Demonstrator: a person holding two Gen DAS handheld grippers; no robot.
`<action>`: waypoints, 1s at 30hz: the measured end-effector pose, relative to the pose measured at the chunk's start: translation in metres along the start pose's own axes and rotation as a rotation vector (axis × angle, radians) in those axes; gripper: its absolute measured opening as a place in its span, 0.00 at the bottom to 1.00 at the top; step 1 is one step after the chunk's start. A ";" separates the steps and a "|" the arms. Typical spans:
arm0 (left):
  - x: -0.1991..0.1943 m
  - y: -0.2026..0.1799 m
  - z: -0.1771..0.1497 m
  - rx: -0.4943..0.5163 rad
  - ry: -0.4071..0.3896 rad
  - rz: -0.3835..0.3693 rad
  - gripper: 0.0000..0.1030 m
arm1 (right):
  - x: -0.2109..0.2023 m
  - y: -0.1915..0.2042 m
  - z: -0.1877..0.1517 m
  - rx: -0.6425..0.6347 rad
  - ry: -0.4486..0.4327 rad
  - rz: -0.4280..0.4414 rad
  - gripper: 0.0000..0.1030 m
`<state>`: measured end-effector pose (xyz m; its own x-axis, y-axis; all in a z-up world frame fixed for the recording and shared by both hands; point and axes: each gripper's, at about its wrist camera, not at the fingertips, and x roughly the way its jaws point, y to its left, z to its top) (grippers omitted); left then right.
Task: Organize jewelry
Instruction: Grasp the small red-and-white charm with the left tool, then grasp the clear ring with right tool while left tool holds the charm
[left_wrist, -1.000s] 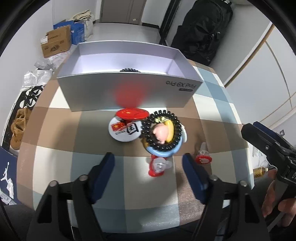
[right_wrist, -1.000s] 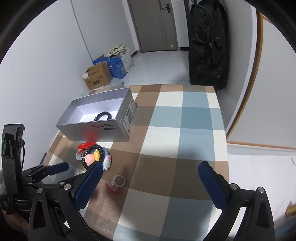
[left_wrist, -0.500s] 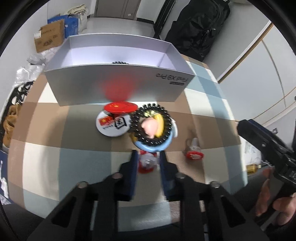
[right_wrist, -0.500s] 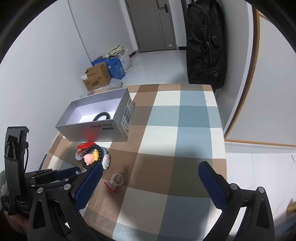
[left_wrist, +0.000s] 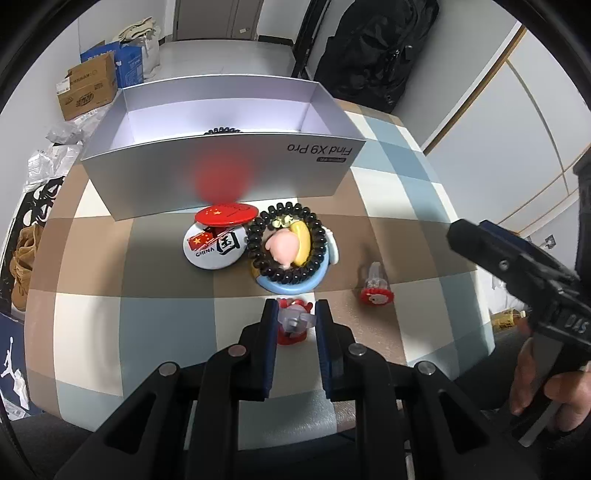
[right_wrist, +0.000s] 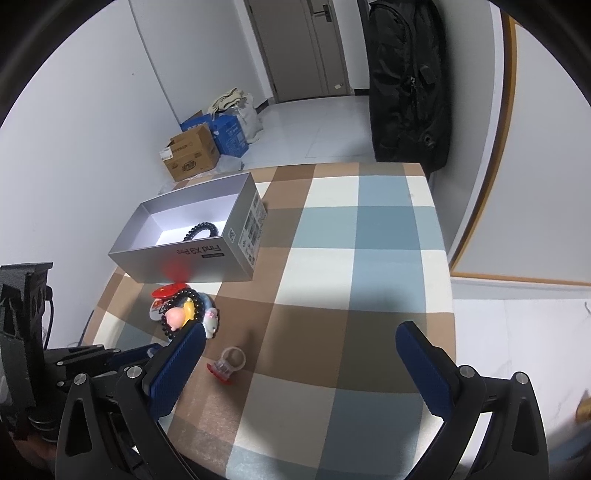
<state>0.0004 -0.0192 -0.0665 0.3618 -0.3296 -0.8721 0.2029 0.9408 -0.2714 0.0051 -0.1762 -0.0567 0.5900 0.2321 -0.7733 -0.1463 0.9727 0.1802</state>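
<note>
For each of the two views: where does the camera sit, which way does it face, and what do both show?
Left wrist: behind the left claw, looking down at the small red toy ring it grips; the right claw shows.
Right wrist: behind the open right claw, facing across the checked table.
Shared: the open silver cardboard box.

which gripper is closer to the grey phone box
Left. The left gripper, shut on a red ring, points at the grey phone box; the right gripper sits further back, off to its side.
</note>
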 end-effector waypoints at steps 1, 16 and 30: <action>-0.002 0.000 0.000 0.000 0.000 -0.009 0.14 | 0.001 0.000 0.000 -0.002 0.002 0.000 1.00; -0.040 0.018 0.020 -0.097 -0.147 -0.082 0.14 | 0.011 0.019 -0.010 -0.091 0.062 0.057 0.99; -0.052 0.035 0.033 -0.205 -0.233 -0.101 0.14 | 0.035 0.053 -0.025 -0.226 0.154 0.091 0.73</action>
<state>0.0185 0.0283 -0.0174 0.5525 -0.4092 -0.7262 0.0698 0.8908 -0.4489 -0.0015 -0.1168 -0.0894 0.4412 0.2975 -0.8466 -0.3766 0.9177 0.1263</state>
